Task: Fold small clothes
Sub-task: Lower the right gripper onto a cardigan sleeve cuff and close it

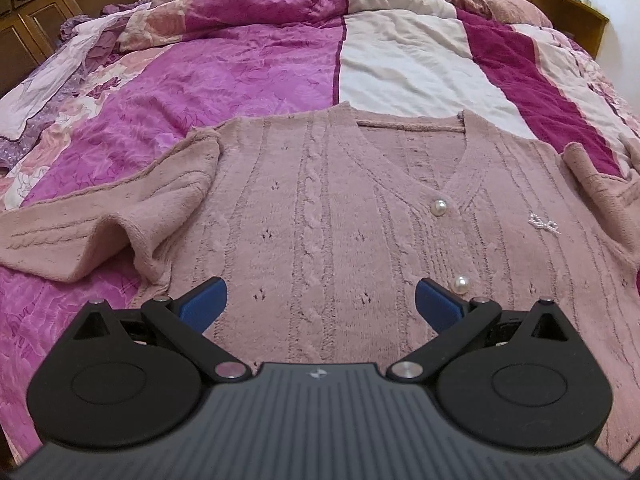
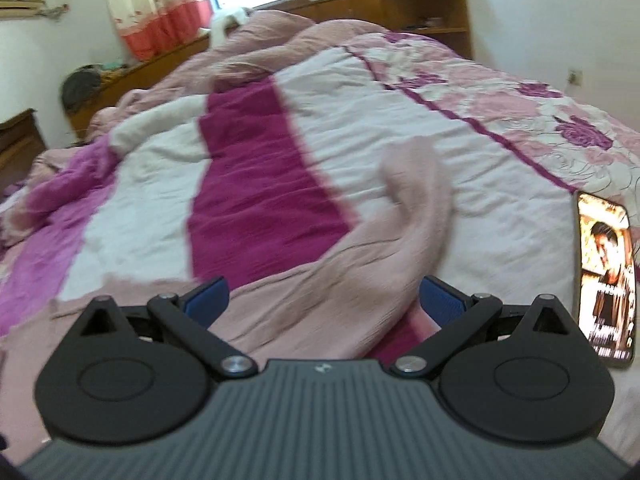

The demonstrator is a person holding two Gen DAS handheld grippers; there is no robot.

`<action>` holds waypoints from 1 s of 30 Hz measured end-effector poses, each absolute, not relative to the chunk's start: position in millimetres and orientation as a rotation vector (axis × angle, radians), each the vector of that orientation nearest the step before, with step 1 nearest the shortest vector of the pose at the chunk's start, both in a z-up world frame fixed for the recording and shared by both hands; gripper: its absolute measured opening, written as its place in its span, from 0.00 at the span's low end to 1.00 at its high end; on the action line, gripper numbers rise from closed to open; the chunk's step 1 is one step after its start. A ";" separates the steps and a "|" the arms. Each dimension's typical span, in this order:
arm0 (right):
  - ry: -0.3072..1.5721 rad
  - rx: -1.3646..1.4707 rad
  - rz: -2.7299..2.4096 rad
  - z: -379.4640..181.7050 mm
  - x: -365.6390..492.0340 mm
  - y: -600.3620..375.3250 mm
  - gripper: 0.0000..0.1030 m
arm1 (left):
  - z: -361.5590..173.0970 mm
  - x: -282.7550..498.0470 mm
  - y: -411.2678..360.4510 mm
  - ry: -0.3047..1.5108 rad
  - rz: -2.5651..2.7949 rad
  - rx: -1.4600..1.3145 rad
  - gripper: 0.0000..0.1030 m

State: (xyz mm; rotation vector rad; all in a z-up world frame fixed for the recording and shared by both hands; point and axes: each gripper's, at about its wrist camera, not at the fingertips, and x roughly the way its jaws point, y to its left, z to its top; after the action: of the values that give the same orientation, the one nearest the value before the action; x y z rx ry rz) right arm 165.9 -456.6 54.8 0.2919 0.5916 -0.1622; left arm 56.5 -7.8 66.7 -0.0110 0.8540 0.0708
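While the pink cardigan (image 1: pixel 360 208) lies flat on the bedspread (image 1: pixel 248 80), both left gripper (image 1: pixel 320 300) and right gripper (image 2: pixel 324 298) gape wide, holding nothing; right should pinch the sleeve (image 2: pixel 416 208) cuff and fold inward squarely.

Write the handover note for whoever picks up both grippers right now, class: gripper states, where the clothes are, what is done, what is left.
Left gripper: open, holding nothing, over the cardigan's front.
Right gripper: open, holding nothing, over one sleeve; that view is blurred.
Pink cardigan: flat on the quilt, front up, buttons showing; other sleeve bunched out to the side.
Phone lies on the quilt beside the sleeve.
Done: spread out.
Left: every fold.
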 end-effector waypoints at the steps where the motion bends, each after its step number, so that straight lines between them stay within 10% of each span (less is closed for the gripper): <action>1: 0.587 0.285 -0.180 52.7 172.2 -462.4 1.00 | 65.9 58.2 -7.6 0.857 0.074 -0.012 1.00; 18: 0.615 0.369 -0.247 10.8 234.7 -491.2 1.00 | 46.2 69.4 3.7 0.896 0.131 -0.001 1.00; 20: 0.608 0.381 -0.229 11.6 236.1 -491.4 0.91 | 45.1 68.9 4.7 0.897 0.133 0.001 1.00; 25: 0.618 0.393 -0.229 19.1 235.5 -491.7 0.21 | 45.3 67.1 6.3 0.895 0.128 0.000 1.00; 30: 0.561 0.409 -0.173 41.8 217.7 -488.0 0.18 | 46.9 64.5 7.2 0.891 0.126 -0.001 1.00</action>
State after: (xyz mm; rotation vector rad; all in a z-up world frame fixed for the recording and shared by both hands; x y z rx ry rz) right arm 217.7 -488.0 41.8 0.4087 0.5610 -0.1734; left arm 64.5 7.2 46.9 -0.0014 0.8910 0.1263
